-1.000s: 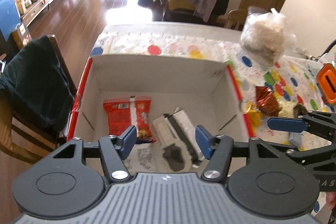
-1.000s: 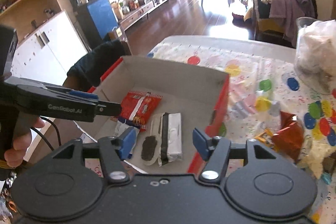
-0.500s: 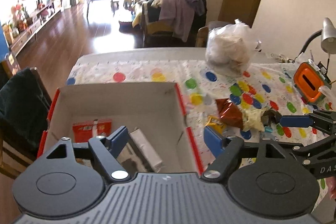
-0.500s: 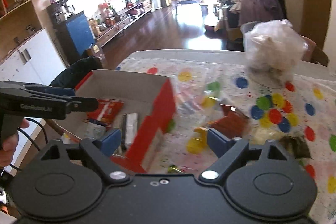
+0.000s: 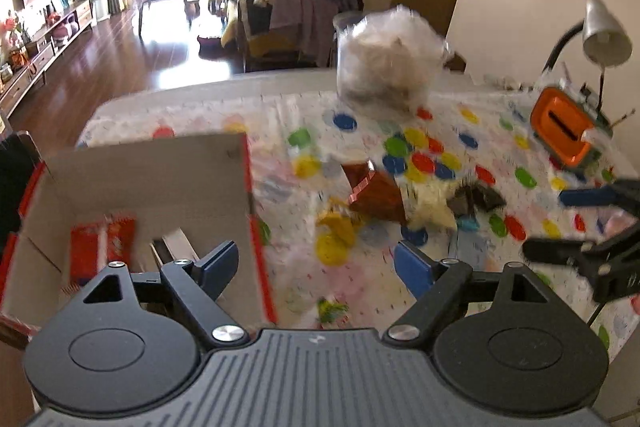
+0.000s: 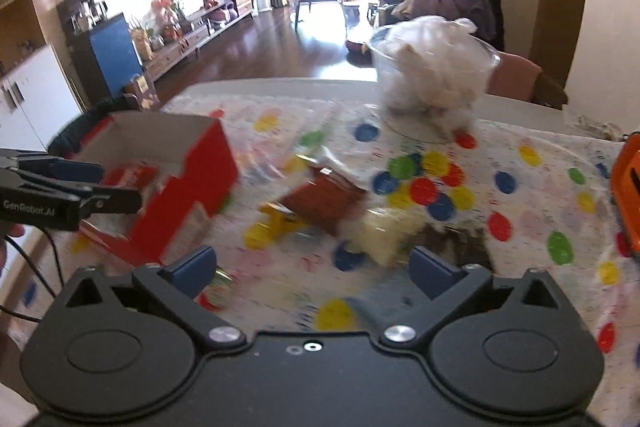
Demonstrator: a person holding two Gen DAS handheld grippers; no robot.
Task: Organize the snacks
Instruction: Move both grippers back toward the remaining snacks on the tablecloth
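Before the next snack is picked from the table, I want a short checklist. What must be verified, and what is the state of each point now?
1. Right gripper open and empty: ok.
2. Left gripper open and empty: ok.
3. Box has free room inside; a red packet lies in it: ok.
4. Loose snacks in view beside the box: brown packet, pale yellow packet, dark packet: ok.
5. Which packet the right gripper is lined up with: cannot tell, the pictures are blurred.
6. Clear plastic bag stands apart from the pile: ok.

Both wrist views over snack pile (image 5: 384,199)
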